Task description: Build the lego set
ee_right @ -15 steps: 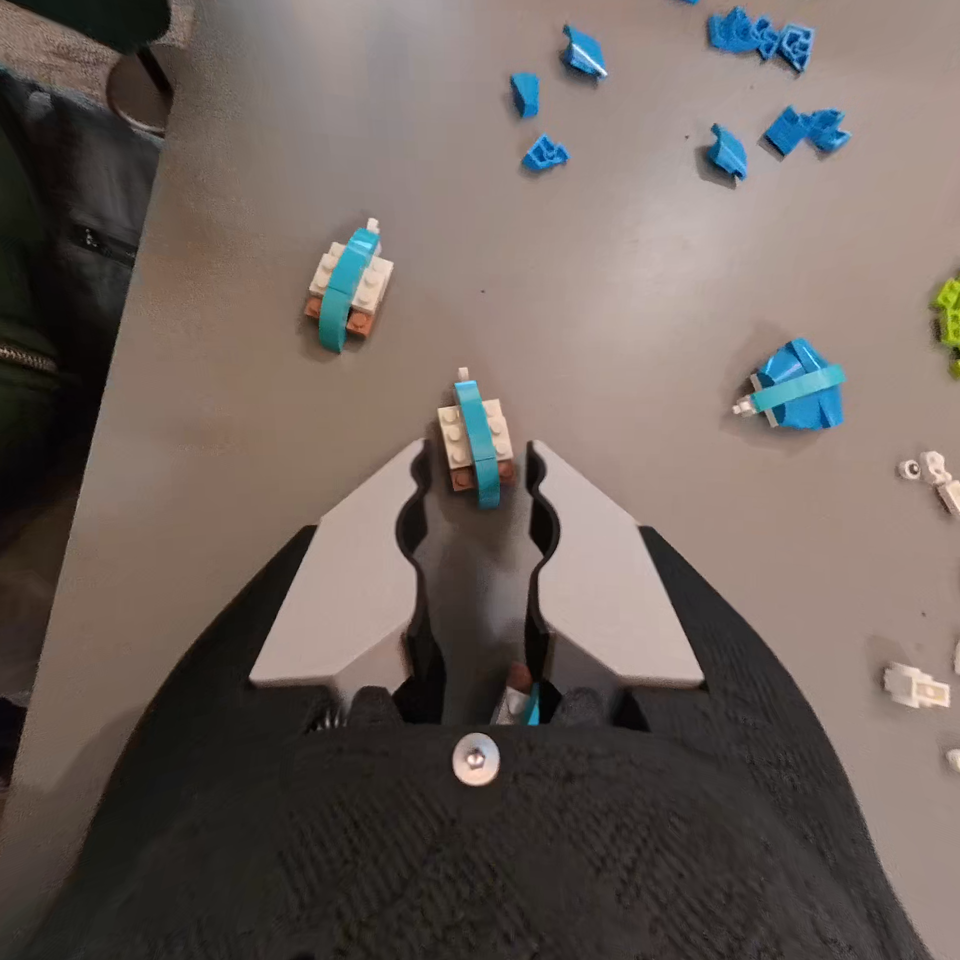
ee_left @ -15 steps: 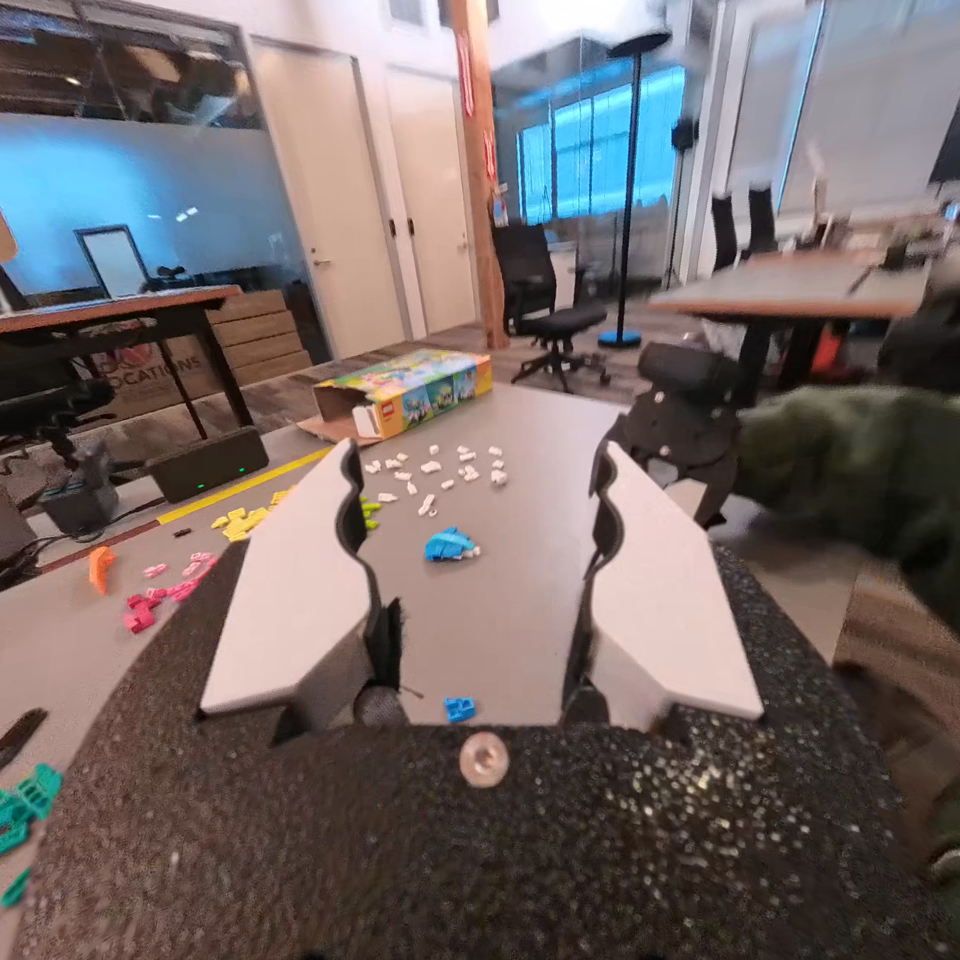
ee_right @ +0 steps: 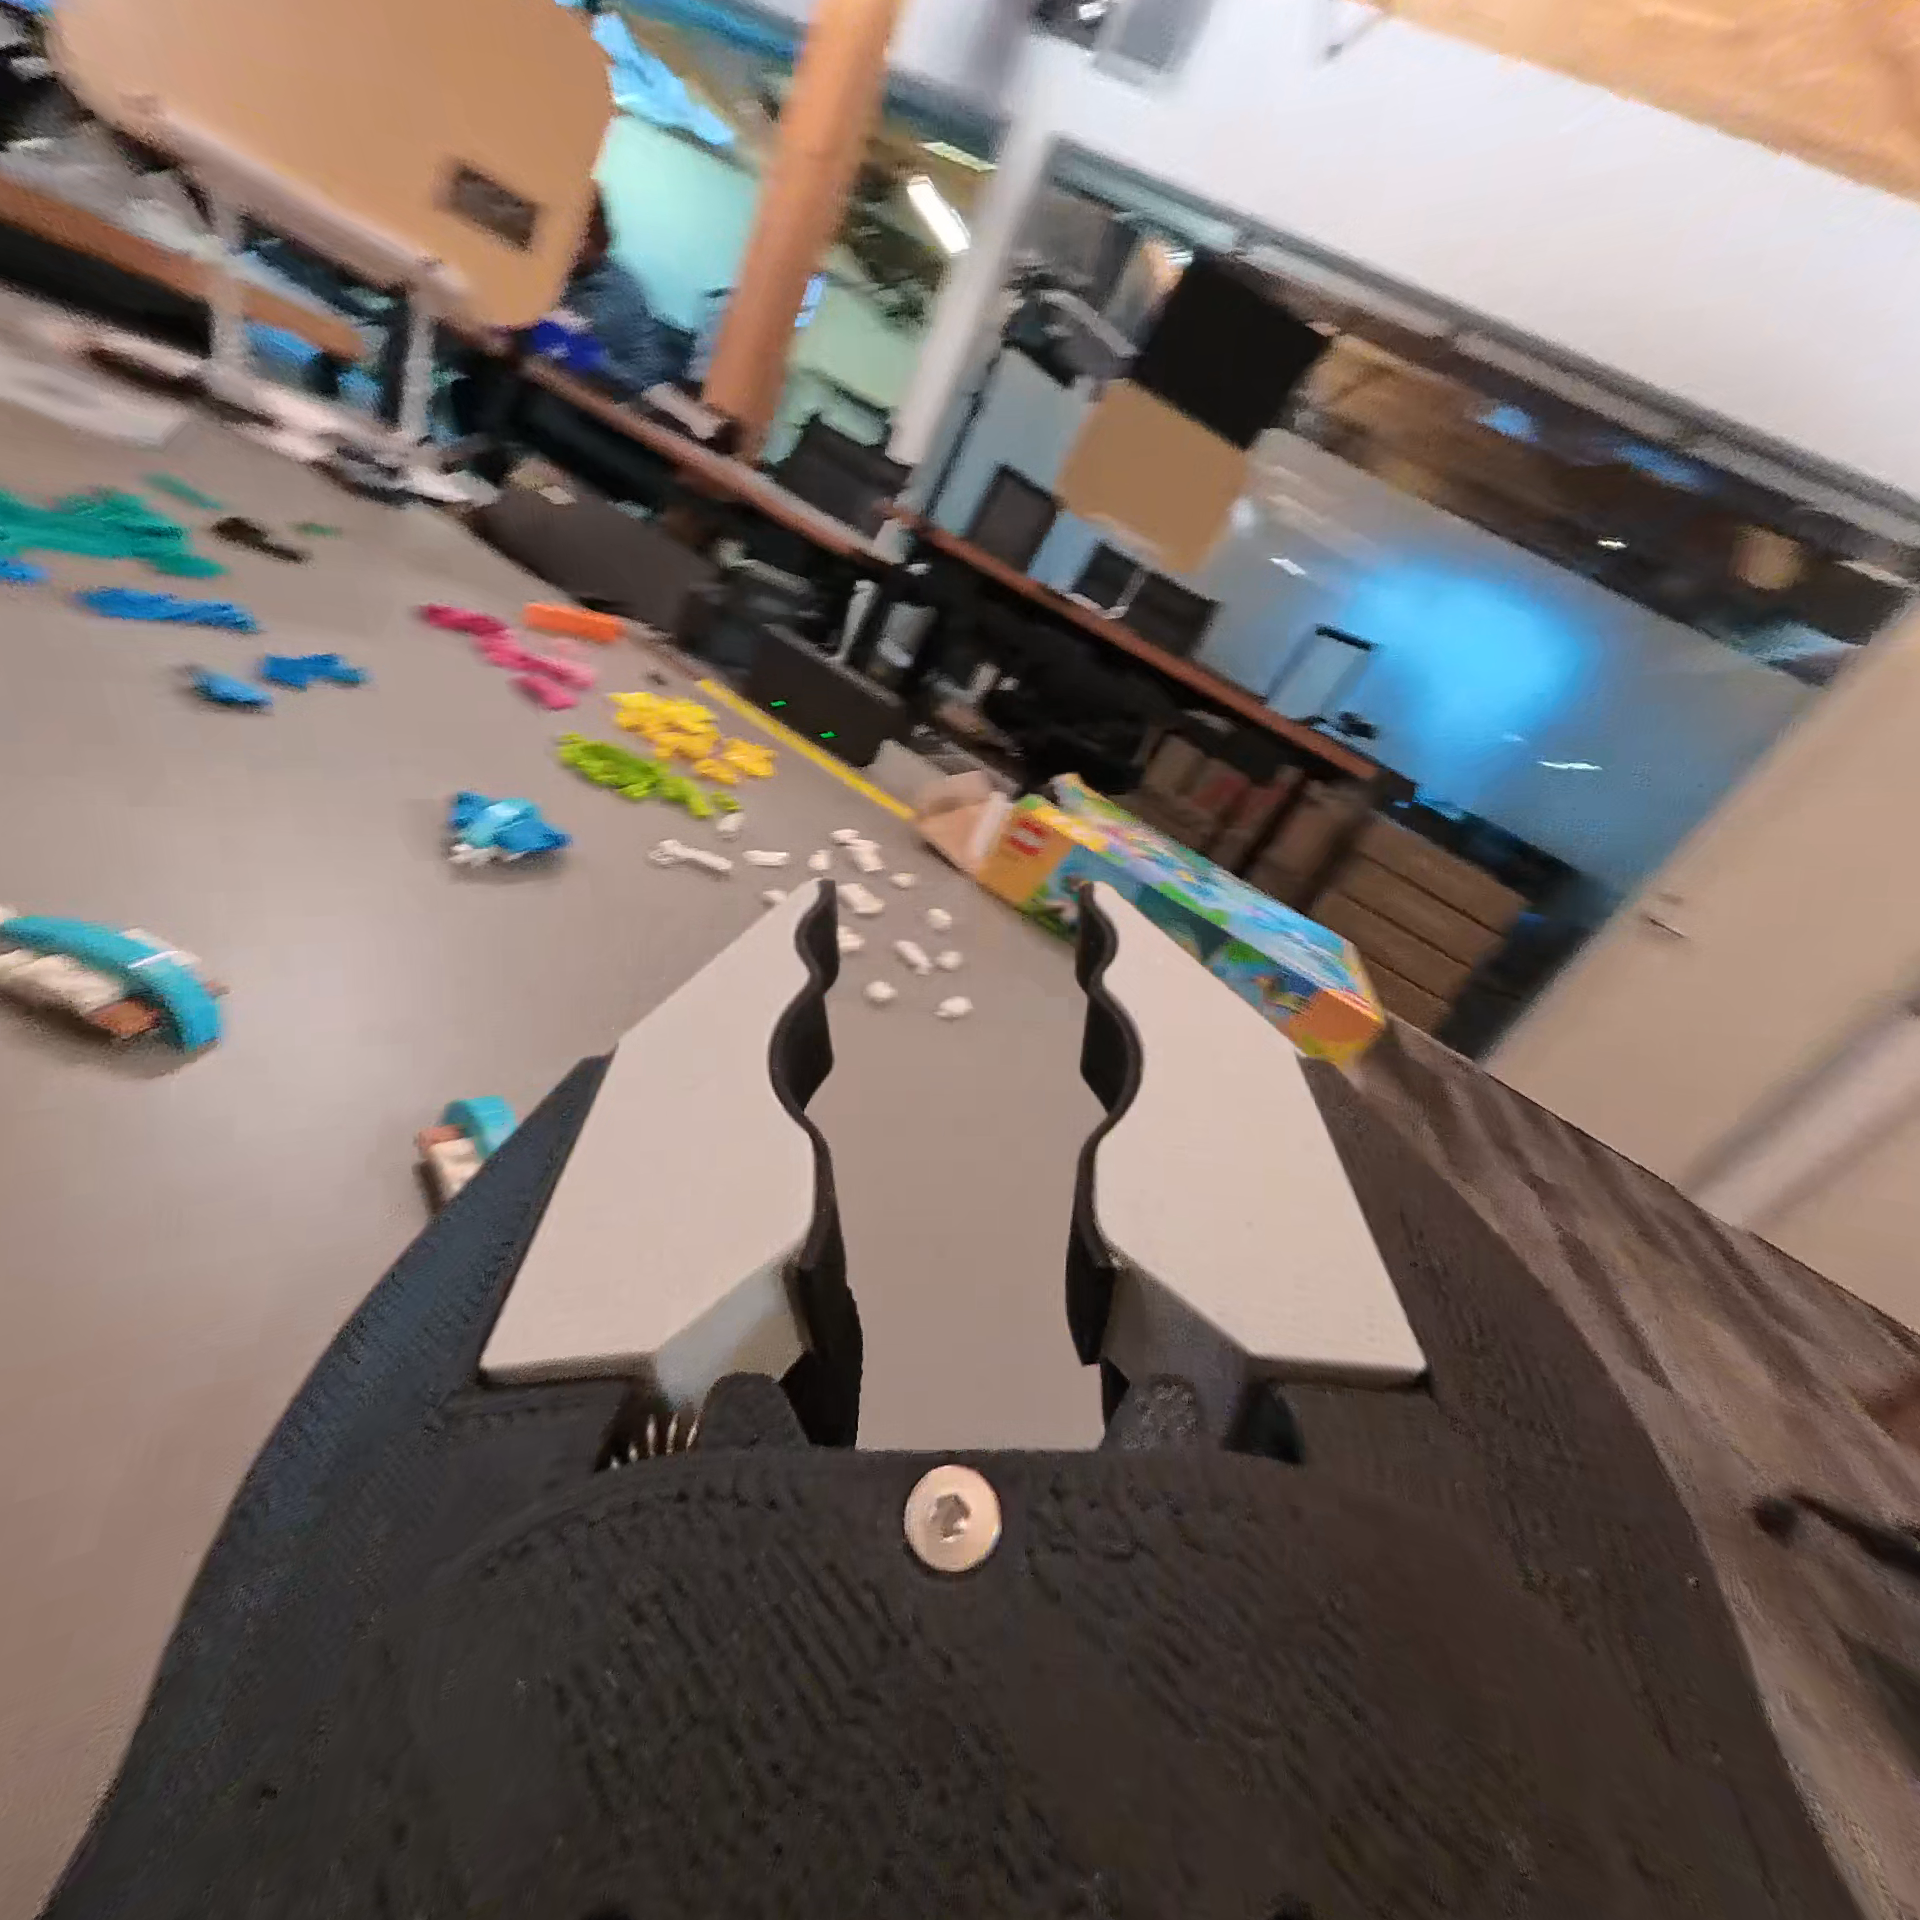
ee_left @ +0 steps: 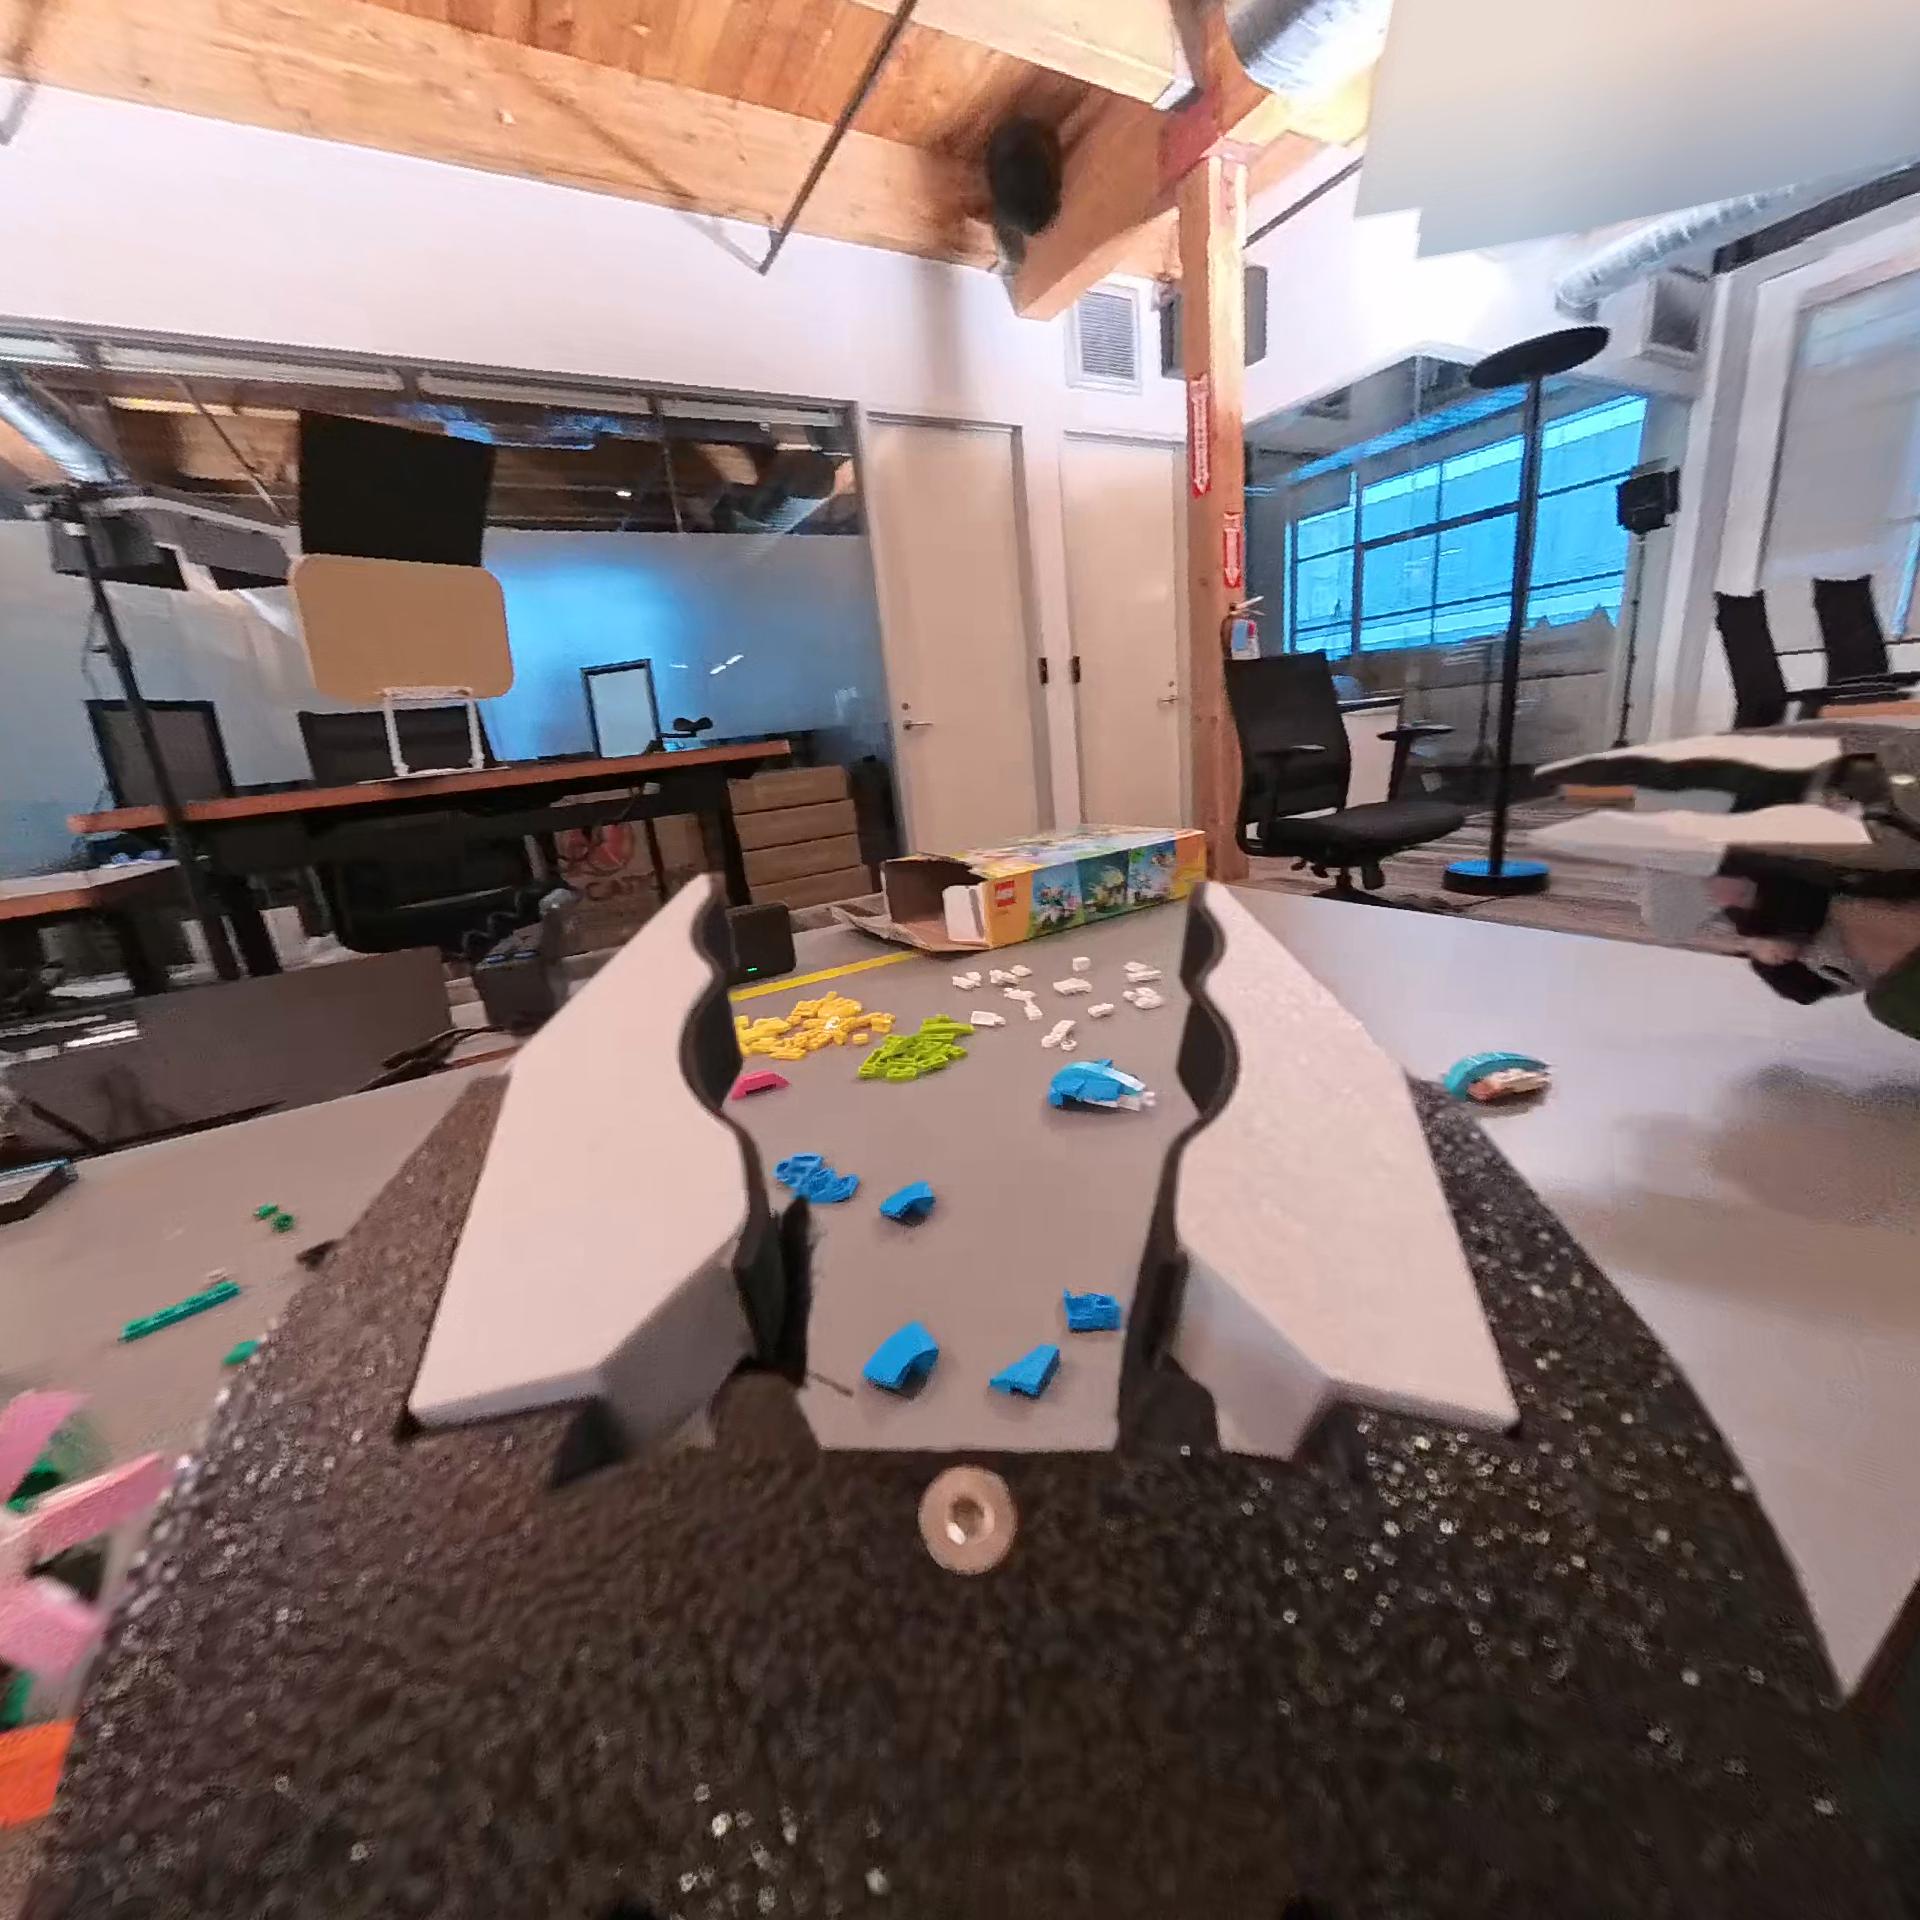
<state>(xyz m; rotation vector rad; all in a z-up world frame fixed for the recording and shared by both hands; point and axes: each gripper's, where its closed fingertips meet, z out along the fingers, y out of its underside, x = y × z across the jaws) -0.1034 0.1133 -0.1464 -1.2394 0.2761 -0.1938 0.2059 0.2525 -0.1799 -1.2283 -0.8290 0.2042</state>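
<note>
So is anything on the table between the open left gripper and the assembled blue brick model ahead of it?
Only low loose blue bricks lie on the table between the open, empty left gripper and the blue model.

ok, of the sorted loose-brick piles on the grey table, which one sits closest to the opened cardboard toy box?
The pile of small white plastic bricks, scattered just in front of the box; the yellow and lime-green piles lie farther left.

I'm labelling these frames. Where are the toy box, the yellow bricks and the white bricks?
toy box (ee_left: 1091,883), left wrist view, its long printed side.
yellow bricks (ee_left: 805,1031), left wrist view, middle of the pile.
white bricks (ee_right: 914,951), right wrist view, one brick mid-scatter.
</note>
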